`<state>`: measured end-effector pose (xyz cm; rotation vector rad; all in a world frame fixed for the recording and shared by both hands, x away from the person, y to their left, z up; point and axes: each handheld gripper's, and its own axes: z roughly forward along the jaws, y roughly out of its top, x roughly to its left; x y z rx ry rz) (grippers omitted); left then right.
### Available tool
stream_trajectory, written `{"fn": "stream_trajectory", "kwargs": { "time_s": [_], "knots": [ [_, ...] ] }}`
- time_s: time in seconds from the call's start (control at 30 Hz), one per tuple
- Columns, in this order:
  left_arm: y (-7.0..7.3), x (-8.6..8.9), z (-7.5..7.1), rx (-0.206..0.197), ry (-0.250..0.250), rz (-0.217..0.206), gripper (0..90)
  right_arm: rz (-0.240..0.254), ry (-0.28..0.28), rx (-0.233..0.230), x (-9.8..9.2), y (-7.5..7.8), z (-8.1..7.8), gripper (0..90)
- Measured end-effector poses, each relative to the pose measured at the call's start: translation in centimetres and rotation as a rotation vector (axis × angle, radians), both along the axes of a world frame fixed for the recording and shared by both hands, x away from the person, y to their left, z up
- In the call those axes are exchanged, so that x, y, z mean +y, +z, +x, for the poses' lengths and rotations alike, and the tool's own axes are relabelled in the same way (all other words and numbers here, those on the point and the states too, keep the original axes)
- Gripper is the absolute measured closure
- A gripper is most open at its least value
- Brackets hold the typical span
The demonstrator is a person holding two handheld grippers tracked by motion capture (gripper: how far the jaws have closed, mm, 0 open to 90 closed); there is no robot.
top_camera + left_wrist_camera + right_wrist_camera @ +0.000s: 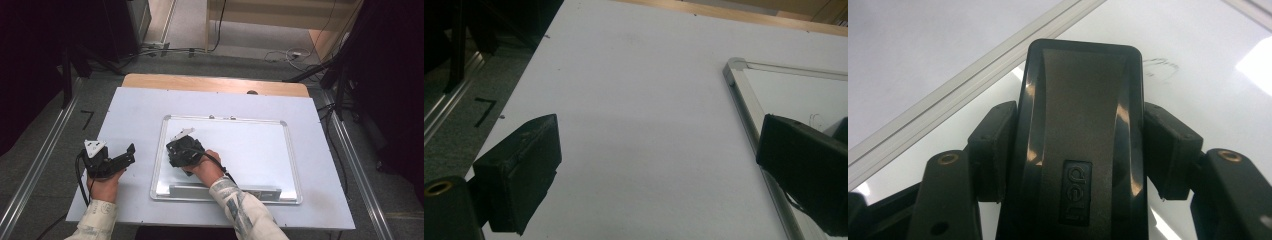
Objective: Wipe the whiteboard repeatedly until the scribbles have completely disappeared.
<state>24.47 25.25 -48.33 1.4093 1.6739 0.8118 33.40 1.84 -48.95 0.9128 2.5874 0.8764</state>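
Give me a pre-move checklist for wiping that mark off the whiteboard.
1. Eraser gripped: ok, the right gripper has its fingers pressed on both sides.
2. Eraser over the whiteboard: ok, near its left edge.
3. Mark located: ok, a faint scribble just past the eraser's tip.
4. Eraser touching the board: cannot tell.
5. Left gripper out of the way: ok, open, off the board to its left.
6. Board held steady: not ok, nothing holds it; it might slide.
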Motion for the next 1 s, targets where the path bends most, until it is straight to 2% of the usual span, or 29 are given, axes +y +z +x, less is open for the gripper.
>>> {"fn": "stream_trajectory", "kwargs": {
  "time_s": [0.4,1.0],
  "knots": [
    [0.0,0.1,0.0,0.002,0.004,-0.002,4.5,-0.004,-0.094,0.002,-0.7,0.2,3.2,35.8],
    [0.0,0.2,-0.1,0.001,0.008,-0.006,4.5,0.003,-0.2,0.005,-2.8,0.2,5.4,35.5]
  ]
}}
